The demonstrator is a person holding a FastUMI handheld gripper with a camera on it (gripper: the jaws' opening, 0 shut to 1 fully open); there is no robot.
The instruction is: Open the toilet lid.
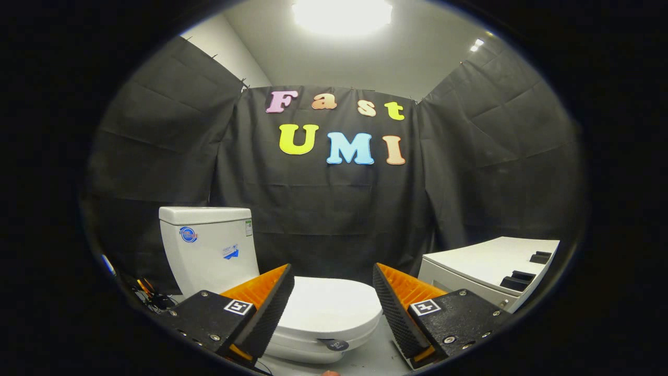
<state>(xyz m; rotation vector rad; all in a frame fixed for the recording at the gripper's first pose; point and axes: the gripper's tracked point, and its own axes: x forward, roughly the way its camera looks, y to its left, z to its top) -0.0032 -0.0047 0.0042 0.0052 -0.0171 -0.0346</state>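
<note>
The gripper (332, 297), its 2 fingers spread wide and holding nothing, faces the closed toilet lid (334, 308) lying flat just ahead and below, its front edge nearest.

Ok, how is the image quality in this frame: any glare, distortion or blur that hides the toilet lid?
Gripper view: the ceiling light is blown out, but no glare reaches the closed toilet lid, which is evenly lit and sharp between the open gripper fingers. Fisheye distortion bends the cloth wall and the white unit beside it.
</note>
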